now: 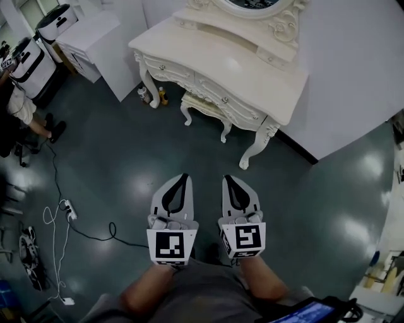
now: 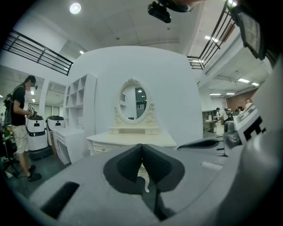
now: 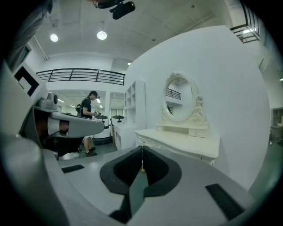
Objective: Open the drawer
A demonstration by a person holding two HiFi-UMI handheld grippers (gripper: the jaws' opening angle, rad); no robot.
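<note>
I see two grippers, the left gripper (image 1: 182, 179) and the right gripper (image 1: 228, 179), side by side over the dark floor (image 1: 126, 158) near me. In each gripper's own view the jaws are pressed together and nothing is between them. There is one cream dressing table (image 1: 221, 57), well apart from both grippers, at the far side against the white wall (image 1: 353, 76). Its long axis goes diagonally from far left to nearer right, and its front looks toward me and a little to the left. On this front I can count three small knobs, but the lines between the drawers are hard to make out; the middle drawer (image 1: 214, 92) looks closed. One stool (image 1: 201, 106) stands half hidden under the table. The one oval mirror (image 1: 252, 4) is cut off at the top of the head view. One person (image 1: 19, 104) at the far left is also cut by the edge. One power strip (image 1: 68, 210) lies on the floor at the left.
</note>
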